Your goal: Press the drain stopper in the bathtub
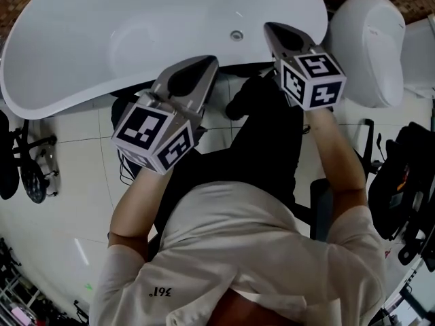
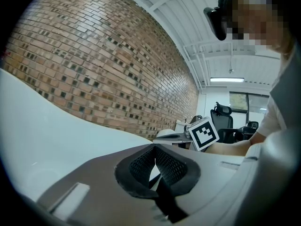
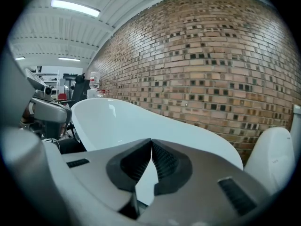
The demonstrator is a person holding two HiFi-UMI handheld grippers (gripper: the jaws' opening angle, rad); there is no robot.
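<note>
Hovering my left gripper (image 1: 209, 63) and right gripper (image 1: 270, 28) over the near rim of the glossy white oval bathtub (image 1: 81, 19).
Both sets of jaws are closed with nothing between them, ribbed black pads (image 2: 141, 166) meeting at the tips. The small round metallic drain stopper (image 1: 236, 35) sits on the smooth tub floor, apart from both.

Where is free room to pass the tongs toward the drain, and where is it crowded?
The bathtub is bare all around the drain stopper, up to its white rim. The floor tiles beside the left tongs are free too. Crowded: the right side, between toilet and black equipment.
</note>
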